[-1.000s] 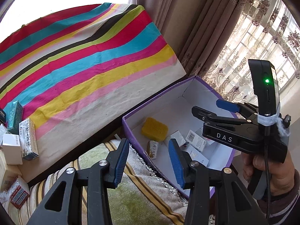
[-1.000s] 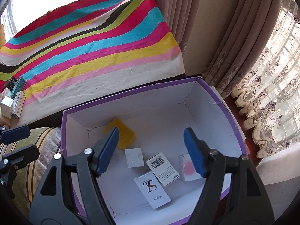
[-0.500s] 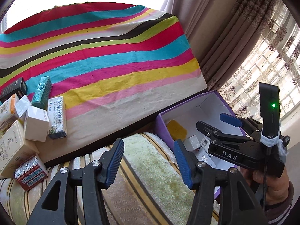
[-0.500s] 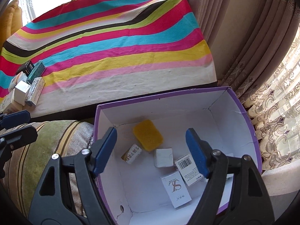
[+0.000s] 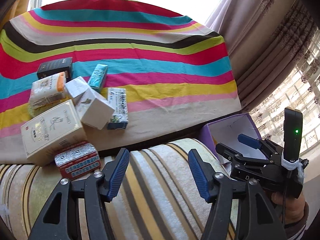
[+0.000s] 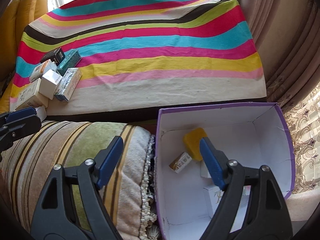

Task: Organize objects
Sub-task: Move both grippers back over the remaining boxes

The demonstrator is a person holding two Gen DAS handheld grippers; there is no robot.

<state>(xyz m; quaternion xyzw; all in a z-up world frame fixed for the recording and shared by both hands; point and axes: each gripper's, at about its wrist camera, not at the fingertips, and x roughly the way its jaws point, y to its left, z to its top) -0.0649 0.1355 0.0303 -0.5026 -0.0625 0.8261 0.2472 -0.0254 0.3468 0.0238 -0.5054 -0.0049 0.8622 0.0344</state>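
A pile of small boxes lies on the striped cloth (image 5: 160, 64): a large cream box (image 5: 52, 132), a red box (image 5: 78, 163), a white box (image 5: 96, 110) and a teal box (image 5: 98, 78) among them. My left gripper (image 5: 158, 172) hovers over the striped cushion (image 5: 156, 204), right of the pile, jaws opening and empty. The purple box (image 6: 220, 108) holds a yellow sponge (image 6: 193, 139), a small gold carton (image 6: 181, 162) and white cartons. My right gripper (image 6: 160, 158) straddles its left wall, jaws opening, with nothing held.
Curtains (image 6: 290, 50) hang to the right of the cloth-covered table and behind the purple box. A yellow cushion (image 6: 12, 30) stands at the far left. A hand (image 5: 288, 204) holds the right gripper (image 5: 234, 144) above the purple box (image 5: 206, 136).
Both grippers have swung left, away from the purple box interior and toward the pile of boxes, which has come fully into view. Both sets of jaws stand wider than before.
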